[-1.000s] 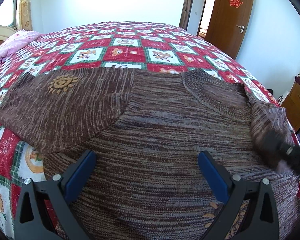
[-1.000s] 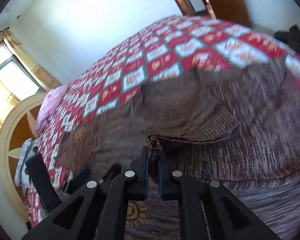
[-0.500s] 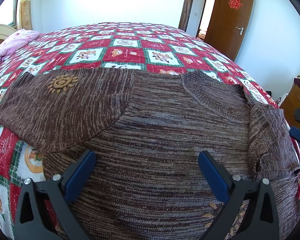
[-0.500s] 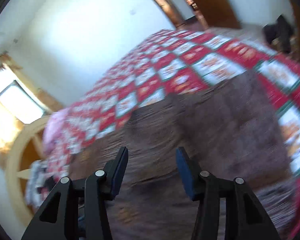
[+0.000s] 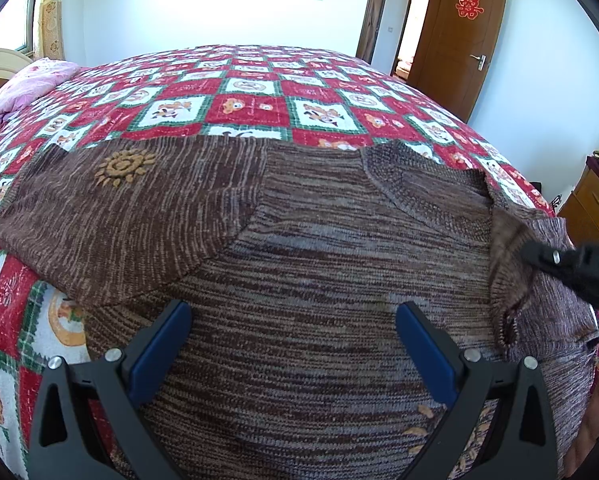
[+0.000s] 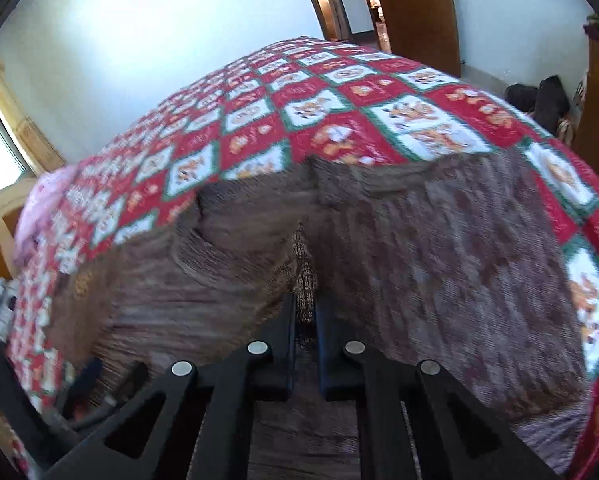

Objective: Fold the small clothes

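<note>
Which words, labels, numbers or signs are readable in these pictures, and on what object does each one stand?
"囍": red paper sign on the brown wooden door.
Red squares of the quilt: small marks that may be writing, too small to read.
Brown sweater: no text, only a sun motif.

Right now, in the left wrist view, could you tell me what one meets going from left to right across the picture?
Pink bedding → sun motif on the sweater's spread sleeve → sweater collar → right gripper → wooden cabinet.
</note>
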`<state>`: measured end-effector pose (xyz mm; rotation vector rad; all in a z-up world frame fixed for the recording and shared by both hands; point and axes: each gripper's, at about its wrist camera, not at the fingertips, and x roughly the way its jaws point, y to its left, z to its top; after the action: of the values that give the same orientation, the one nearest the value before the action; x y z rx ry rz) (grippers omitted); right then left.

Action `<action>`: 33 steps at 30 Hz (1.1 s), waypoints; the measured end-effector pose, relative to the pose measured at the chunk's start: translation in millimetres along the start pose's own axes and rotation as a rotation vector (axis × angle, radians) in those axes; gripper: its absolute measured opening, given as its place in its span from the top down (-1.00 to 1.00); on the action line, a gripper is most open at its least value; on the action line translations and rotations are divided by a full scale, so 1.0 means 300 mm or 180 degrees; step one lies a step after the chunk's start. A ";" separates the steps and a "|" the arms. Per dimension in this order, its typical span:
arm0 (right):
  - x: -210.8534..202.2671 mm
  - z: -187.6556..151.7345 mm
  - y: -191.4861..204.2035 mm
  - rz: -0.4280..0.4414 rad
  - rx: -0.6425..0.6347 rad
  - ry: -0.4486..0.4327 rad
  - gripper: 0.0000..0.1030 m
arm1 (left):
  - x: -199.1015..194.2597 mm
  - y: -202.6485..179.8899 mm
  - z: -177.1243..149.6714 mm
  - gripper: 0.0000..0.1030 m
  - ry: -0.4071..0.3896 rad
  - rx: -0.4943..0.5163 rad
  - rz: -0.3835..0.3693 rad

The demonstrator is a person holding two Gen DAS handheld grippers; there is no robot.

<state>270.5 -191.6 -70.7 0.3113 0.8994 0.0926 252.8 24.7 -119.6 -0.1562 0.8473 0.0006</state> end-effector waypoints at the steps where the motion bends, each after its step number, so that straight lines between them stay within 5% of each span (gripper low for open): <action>1: 0.007 0.013 0.008 0.0069 0.0041 0.0001 0.84 | 0.000 0.000 0.000 -1.00 -0.0001 0.0000 0.0000; 6: 0.092 0.055 0.064 0.1095 0.0186 0.0359 0.66 | 0.000 0.001 0.000 -1.00 -0.0001 -0.0001 -0.0002; 9: 0.068 0.062 0.036 0.1315 0.0291 0.0300 0.66 | 0.001 0.000 -0.001 -1.00 -0.0002 0.0000 -0.0001; 11: -0.003 0.071 -0.028 0.1057 0.0321 0.0003 0.66 | 0.001 0.001 -0.001 -1.00 -0.0004 -0.0002 -0.0004; 17: -0.118 0.074 -0.214 0.0098 0.0309 -0.0321 0.66 | 0.000 -0.001 0.000 -1.00 -0.0003 -0.0006 -0.0011; 22: -0.076 0.152 -0.323 -0.0184 0.0307 -0.0325 0.66 | 0.003 -0.004 0.002 -1.00 0.0017 0.0025 0.0027; 26: 0.034 0.213 -0.416 -0.0344 0.0271 -0.0051 0.72 | 0.009 -0.009 0.004 -1.00 0.0042 0.0063 0.0079; 28: 0.037 0.208 -0.466 -0.0368 0.0318 -0.0223 0.78 | 0.011 -0.014 0.004 -1.00 0.0057 0.0093 0.0115; 30: 0.024 0.199 -0.490 -0.0805 0.0302 -0.0415 0.99 | 0.015 -0.020 0.006 -1.00 0.0079 0.0124 0.0161; 33: 0.020 0.205 -0.547 -0.0619 0.0537 -0.0428 1.00 | 0.001 -0.038 0.020 -1.00 0.0125 0.0171 0.0193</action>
<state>314.0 -360.5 -89.5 0.3808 0.8012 -0.1830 258.2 14.4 -114.4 -0.0804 0.8901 0.0316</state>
